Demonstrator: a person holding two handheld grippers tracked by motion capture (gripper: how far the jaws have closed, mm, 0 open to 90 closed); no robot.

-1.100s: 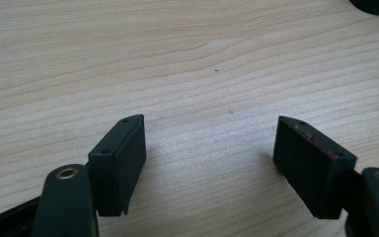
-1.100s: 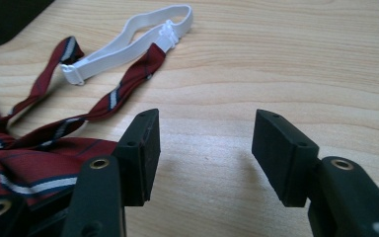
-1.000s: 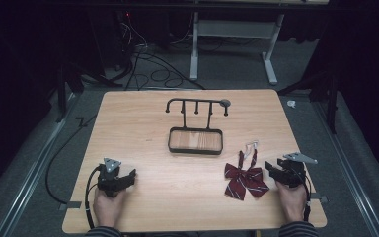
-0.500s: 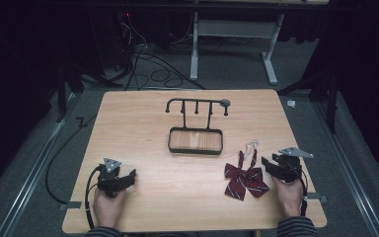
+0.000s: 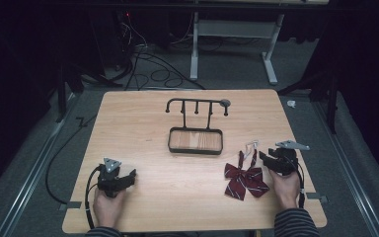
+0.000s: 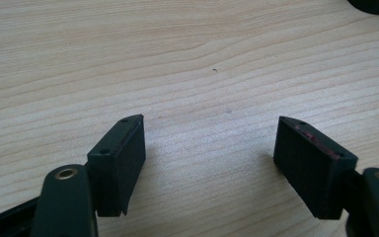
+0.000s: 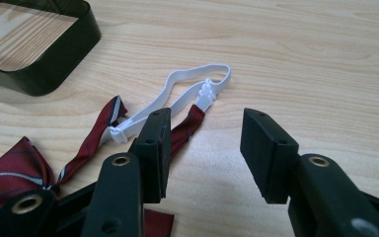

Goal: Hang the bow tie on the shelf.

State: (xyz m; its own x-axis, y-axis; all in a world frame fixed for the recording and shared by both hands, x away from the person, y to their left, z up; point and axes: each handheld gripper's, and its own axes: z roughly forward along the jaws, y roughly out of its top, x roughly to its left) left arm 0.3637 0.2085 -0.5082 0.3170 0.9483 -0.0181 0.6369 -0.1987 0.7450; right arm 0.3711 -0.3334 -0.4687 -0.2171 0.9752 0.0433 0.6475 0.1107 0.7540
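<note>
High, left gripper and right gripper views of a pale wood-grain table [image 5: 143,128] at the approach to a grasp. The dark red striped fabric bow tie [image 5: 245,177] lies flat near the table's right front edge, its white elastic neck strap [image 7: 190,94] looped on the wood beyond the knot, towards the black metal hook stand with a wood-floored tray base [image 5: 196,139] at centre.

The right gripper [image 7: 205,148] hovers just beside the tie's strap end. Its jaws stand about half apart and have just been closing, with bare wood between them; one red tail and the strap's plastic clasp lie at and under one jaw, not between the pads.

The left gripper [image 6: 209,158] rests near the table's left front, well apart from the tie, jaws wide over bare wood.

Risks, as judged: a closure here would likely catch nothing, or pinch only a tail edge. The woven cloth looks thin and limp, so a shallow bite could slip. The strap is narrow, springy and flat against the wood, so the blunt, block-shaped black pads may skate over it. If lifted by one end, the bow could swing and snag the stand's hooks.
</note>
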